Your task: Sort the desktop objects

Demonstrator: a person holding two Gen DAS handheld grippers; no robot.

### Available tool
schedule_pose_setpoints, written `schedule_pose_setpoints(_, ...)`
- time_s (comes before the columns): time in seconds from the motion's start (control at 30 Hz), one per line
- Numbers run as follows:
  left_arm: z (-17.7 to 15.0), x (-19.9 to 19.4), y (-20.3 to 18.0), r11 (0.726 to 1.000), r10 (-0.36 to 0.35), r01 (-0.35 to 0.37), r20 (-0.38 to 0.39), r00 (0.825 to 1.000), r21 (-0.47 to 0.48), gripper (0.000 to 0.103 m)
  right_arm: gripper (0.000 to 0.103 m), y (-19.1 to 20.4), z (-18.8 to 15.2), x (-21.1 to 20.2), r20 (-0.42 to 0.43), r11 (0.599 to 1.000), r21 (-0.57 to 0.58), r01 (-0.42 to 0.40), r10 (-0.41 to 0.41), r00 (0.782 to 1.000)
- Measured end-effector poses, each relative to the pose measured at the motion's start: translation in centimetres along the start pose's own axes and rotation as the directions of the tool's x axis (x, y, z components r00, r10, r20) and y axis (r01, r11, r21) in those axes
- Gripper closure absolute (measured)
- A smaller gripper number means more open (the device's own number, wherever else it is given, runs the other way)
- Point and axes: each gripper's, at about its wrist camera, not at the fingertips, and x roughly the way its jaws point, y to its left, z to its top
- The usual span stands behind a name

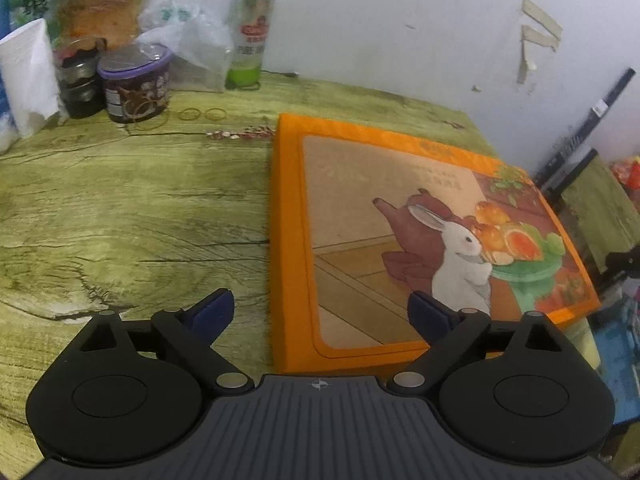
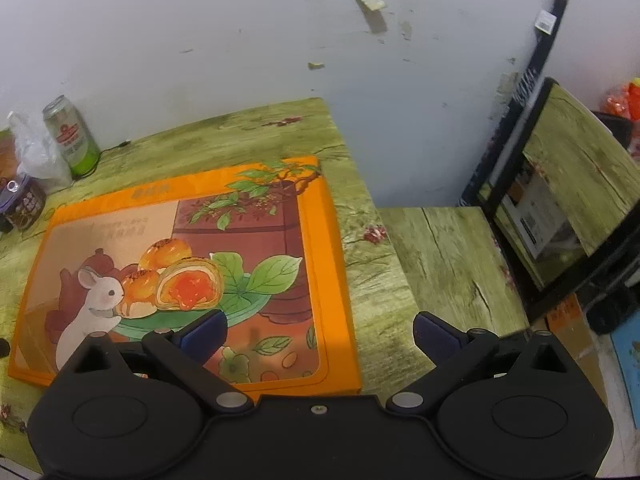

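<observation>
A flat orange gift box with a white rabbit and pastries painted on its lid lies on the green wood-grain table. My left gripper hangs open over the box's near left corner, one blue pad over the table, the other over the lid. In the right wrist view the same box fills the left half. My right gripper stands open above its near right corner, the left pad over the lid and the right pad over the table. Neither pair of pads touches the box.
At the table's back left stand a green beer can, a purple-lidded jar, a dark jar, a white paper bag, clear plastic bags and snack packs. Rubber bands lie near the jars. A chair stands right of the table.
</observation>
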Motion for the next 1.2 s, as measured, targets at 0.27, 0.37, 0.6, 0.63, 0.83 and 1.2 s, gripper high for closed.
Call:
schedule_pose_setpoints(0.27,0.3,0.8,-0.3,0.998,0.043,-0.046,-0.061,0.997,-0.05,0.042,0.027,-0.7,1.0,2.0,-0.069,0.999,0.015,-0.048,0.049,0.996)
schedule_pose_setpoints(0.37,0.5,1.0,-0.2,0.996,0.063,-0.068,-0.086,0.994,-0.056,0.05,0.032,-1.3,1.4,2.7,-0.081,0.998,0.023,-0.062,0.064,0.995)
schedule_pose_setpoints(0.6,0.5,1.2,0.4,0.991,0.065,-0.079,-0.124,0.99,-0.112,0.068,0.039,-2.4,1.5,4.0,-0.121,0.996,0.043,-0.082,0.087,0.989)
schedule_pose_setpoints(0.63,0.5,1.3,0.3,0.991,0.065,-0.079,-0.126,0.99,-0.11,0.069,0.042,-2.5,1.5,4.2,-0.126,0.996,0.047,-0.082,0.088,0.988)
schedule_pose_setpoints(0.83,0.7,1.4,0.4,0.99,0.058,-0.075,-0.137,0.989,-0.117,0.069,0.044,-2.7,1.5,4.8,-0.156,0.996,0.052,-0.076,0.084,0.984)
schedule_pose_setpoints(1.2,0.7,1.5,0.4,0.99,0.056,-0.072,-0.137,0.989,-0.119,0.069,0.049,-2.4,1.1,5.1,-0.182,0.996,0.042,-0.076,0.082,0.98)
